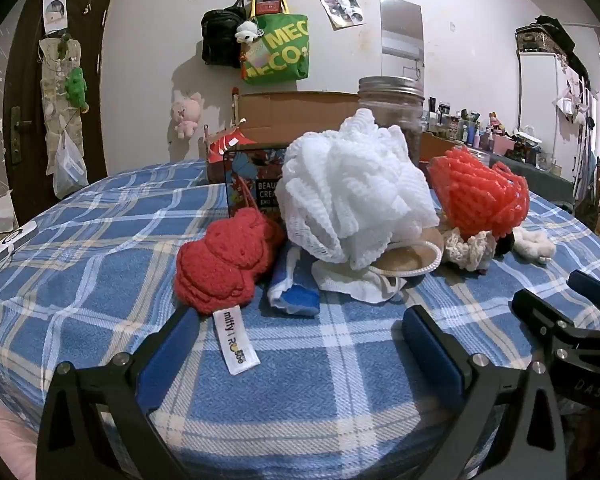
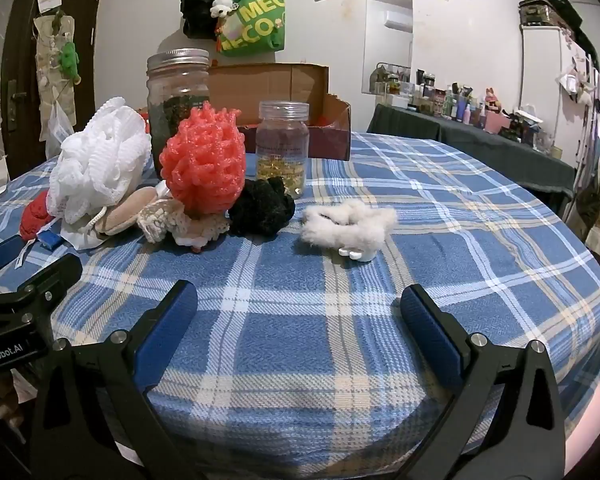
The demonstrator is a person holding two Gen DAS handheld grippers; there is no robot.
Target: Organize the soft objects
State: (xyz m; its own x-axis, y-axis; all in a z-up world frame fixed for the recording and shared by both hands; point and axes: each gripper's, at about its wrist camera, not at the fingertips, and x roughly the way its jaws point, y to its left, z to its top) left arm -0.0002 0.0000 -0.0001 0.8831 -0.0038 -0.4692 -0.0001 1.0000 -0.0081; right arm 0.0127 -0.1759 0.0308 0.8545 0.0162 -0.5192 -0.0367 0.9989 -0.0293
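Loofahs, white (image 1: 356, 196) and red (image 2: 204, 168), crowd the plaid worktop (image 2: 440, 216); left hand-held gripper (image 1: 300, 336) and right hand-held gripper (image 2: 299, 312) both spread wide, holding nothing.

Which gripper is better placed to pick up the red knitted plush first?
Left. The red knitted plush lies just ahead of the open left gripper, near its left finger. From the right gripper, also open, it sits far left, mostly hidden behind the white mesh pouf.

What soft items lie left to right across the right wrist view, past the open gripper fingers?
Red knitted toy → white mesh pouf → coral mesh pouf → black scrunchie → white fluffy hair clip.
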